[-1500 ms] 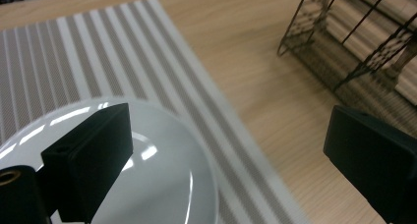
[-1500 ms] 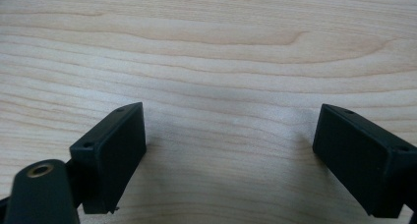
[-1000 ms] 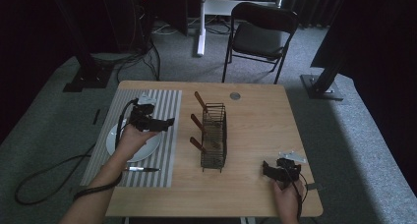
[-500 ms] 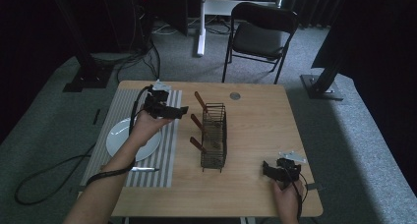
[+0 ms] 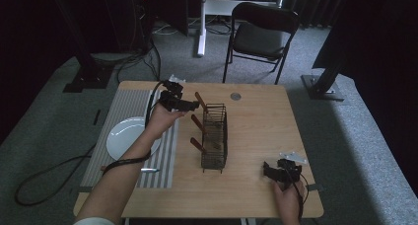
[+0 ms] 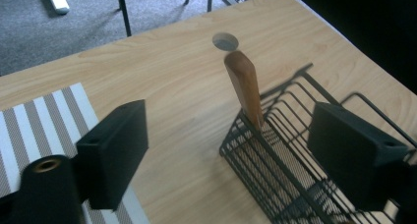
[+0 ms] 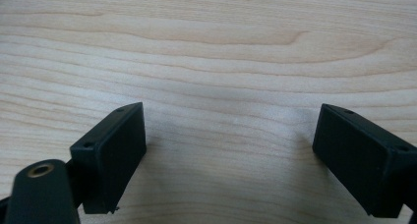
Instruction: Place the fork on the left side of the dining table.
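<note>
Since the earlier frames the left gripper point(image 5: 190, 105) has travelled from over the white plate point(image 5: 123, 136) on the striped mat point(image 5: 125, 106) to the far left corner of the wire rack point(image 5: 215, 136); its jaws have just been closing a little but stand apart with nothing pinched, the far wooden handle point(image 6: 244, 89) upright beyond them. Near the table's point(image 5: 256, 121) right corner, the right gripper point(image 5: 276, 173) rests on bare wood, jaws spread and empty.
</note>
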Demonstrator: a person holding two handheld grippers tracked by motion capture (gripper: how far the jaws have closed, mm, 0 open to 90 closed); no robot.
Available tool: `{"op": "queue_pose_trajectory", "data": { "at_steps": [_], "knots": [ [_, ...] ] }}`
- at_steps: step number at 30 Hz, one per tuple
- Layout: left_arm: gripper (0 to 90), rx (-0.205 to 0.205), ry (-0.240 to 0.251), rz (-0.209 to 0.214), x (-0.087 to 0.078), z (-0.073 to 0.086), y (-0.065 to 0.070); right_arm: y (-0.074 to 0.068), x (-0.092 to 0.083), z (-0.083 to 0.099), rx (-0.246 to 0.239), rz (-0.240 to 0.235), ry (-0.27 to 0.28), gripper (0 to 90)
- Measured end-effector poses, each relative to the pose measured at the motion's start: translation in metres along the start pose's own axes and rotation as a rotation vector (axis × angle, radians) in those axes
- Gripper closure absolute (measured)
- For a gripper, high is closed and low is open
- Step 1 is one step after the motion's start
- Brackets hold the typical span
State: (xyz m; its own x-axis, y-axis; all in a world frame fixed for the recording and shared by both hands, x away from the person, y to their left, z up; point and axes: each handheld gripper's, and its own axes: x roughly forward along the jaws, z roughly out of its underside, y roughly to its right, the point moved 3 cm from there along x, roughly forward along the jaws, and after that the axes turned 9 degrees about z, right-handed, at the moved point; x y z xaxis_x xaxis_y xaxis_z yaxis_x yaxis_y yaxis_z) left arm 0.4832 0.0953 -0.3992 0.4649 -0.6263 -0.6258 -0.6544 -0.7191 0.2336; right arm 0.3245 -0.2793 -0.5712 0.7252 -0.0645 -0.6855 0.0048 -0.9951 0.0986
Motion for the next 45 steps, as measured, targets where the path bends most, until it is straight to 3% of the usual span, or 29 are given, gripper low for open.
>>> {"op": "queue_pose_trajectory", "data": {
  "at_steps": [2, 4, 7, 10, 13, 15, 17, 24, 29, 30, 45],
  "knots": [
    [23.8, -0.007, 0.001, 0.001, 0.004, -0.002, 0.000, 0.000, 0.000, 0.000, 0.000, 0.000, 0.000, 12.4],
    [24.2, -0.013, -0.005, 0.004, 0.009, -0.003, 0.002, 0.000, 0.000, 0.000, 0.000, 0.000, 0.000, 12.4],
    [32.6, -0.025, -0.011, 0.029, 0.015, -0.005, 0.003, 0.000, 0.000, 0.000, 0.000, 0.000, 0.000, 12.4],
    [36.6, -0.033, -0.008, 0.007, 0.018, -0.005, 0.005, 0.000, 0.000, 0.000, -0.001, -0.001, 0.000, 12.4],
    [39.2, -0.032, -0.007, 0.022, 0.021, -0.005, 0.008, 0.000, 0.000, 0.000, -0.001, -0.001, 0.001, 12.4],
    [42.9, -0.051, -0.015, 0.061, 0.025, -0.005, 0.008, 0.000, 0.000, 0.000, -0.001, -0.001, 0.000, 12.4],
    [44.1, -0.049, -0.028, 0.062, 0.028, -0.004, 0.007, 0.000, 0.000, 0.000, 0.000, -0.002, 0.001, 12.4],
    [59.5, -0.128, -0.003, 0.146, 0.035, -0.003, 0.000, 0.000, 0.000, 0.000, -0.001, -0.001, 0.000, 12.4],
    [71.4, -0.164, 0.013, 0.152, 0.035, -0.002, -0.004, 0.000, 0.000, 0.000, 0.000, -0.002, 0.000, 12.4],
    [74.1, -0.174, 0.035, 0.157, 0.034, -0.003, -0.004, 0.000, 0.000, 0.000, -0.001, -0.001, 0.000, 12.4],
    [80.2, -0.196, 0.102, 0.185, 0.025, 0.003, -0.003, 0.000, 0.000, 0.000, -0.001, -0.001, 0.000, 12.4]
  ]
}}
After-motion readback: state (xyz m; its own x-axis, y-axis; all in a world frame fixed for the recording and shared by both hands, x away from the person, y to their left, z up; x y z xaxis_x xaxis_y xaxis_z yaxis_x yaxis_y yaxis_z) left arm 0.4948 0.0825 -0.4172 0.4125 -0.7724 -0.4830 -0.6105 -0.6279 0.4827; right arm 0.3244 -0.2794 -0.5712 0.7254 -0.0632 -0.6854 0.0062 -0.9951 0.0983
